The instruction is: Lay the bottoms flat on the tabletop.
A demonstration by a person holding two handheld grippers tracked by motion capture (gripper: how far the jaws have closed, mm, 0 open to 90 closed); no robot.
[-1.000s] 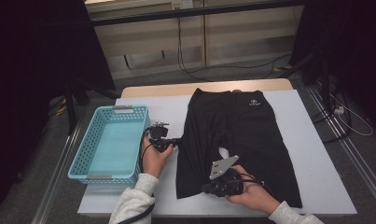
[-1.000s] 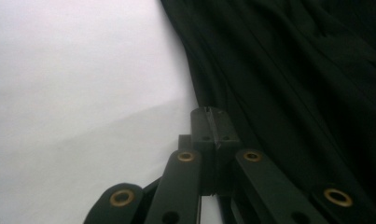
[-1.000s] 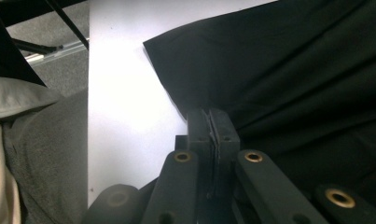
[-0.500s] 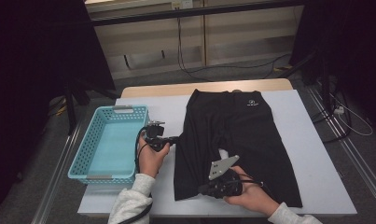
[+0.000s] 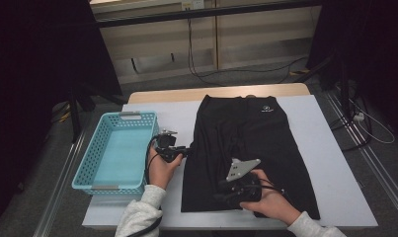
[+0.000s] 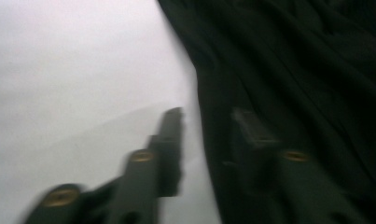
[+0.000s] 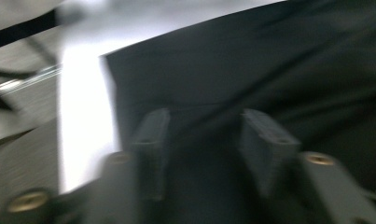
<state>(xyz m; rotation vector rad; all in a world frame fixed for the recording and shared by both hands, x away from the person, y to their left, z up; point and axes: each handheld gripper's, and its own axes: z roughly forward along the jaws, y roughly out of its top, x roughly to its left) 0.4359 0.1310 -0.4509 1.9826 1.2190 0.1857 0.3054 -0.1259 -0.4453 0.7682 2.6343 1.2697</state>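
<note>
The turquoise basket [image 5: 115, 153] is sitting empty at the table's left. Beside it, the left gripper [image 5: 185, 149], jaws parted, is straddling the left edge of the black shorts [image 5: 248, 148], which are lying flat and unfolded mid-table; the right gripper [image 5: 221, 191] is hovering open over their hem. Folding is probably just starting.

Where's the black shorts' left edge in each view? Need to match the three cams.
High view: black shorts lie mid-table; their left edge meets the left gripper.
Left gripper view: the shorts fill the right half, edge running top to bottom.
Right gripper view: the shorts cover centre and right.
Shared landmark: white table cover beside that edge.
</note>
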